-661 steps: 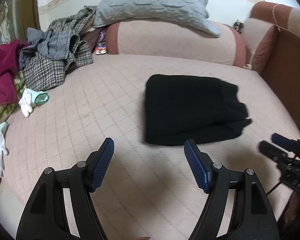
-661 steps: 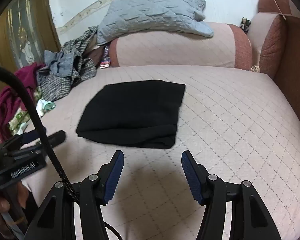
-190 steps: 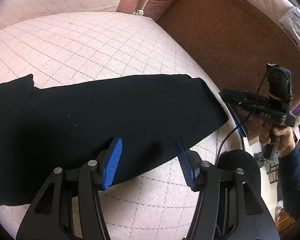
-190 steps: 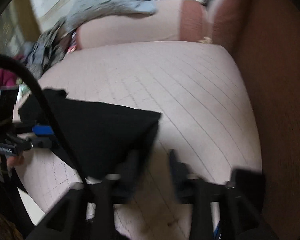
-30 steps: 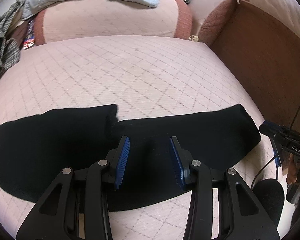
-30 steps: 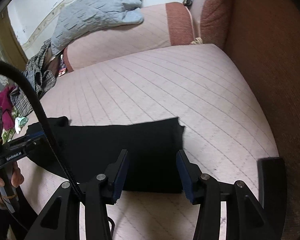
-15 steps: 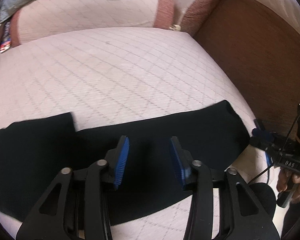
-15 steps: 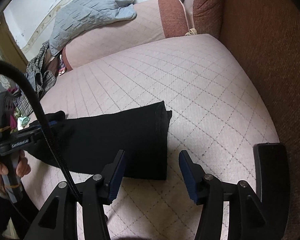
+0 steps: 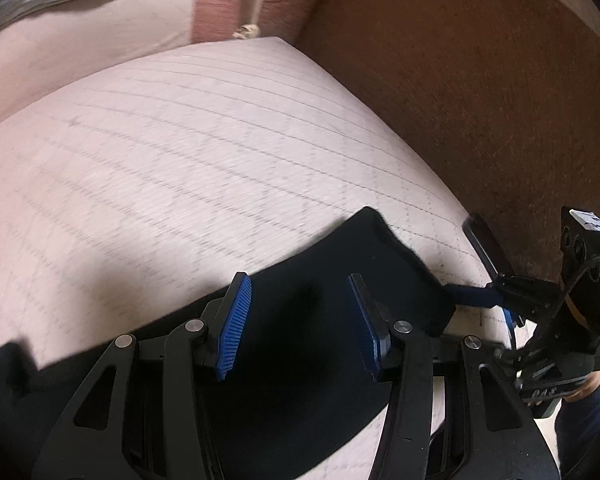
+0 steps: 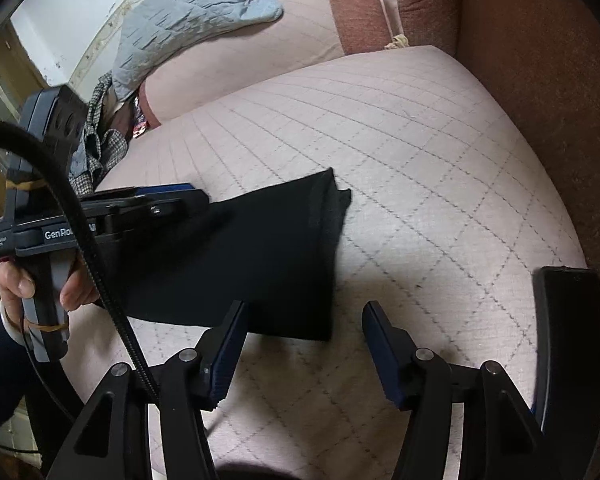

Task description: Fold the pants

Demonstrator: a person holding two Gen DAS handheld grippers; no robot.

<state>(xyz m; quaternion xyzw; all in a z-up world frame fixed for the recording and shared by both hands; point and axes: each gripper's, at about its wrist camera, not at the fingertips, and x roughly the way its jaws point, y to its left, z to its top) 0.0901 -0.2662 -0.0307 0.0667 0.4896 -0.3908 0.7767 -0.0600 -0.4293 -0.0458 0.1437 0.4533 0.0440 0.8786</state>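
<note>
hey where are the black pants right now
The black pants lie flat along the near edge of the pink quilted bed, left of centre in the right wrist view, their end just ahead of the open right gripper.

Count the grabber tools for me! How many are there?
2. The left gripper hangs open over the black pants. The right gripper is open above the pink bed, at the pants' end.

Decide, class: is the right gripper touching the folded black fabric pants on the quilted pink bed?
Apart. The right wrist view shows the right gripper open, pink quilt visible between its fingers and the folded black pants lying just beyond.
</note>
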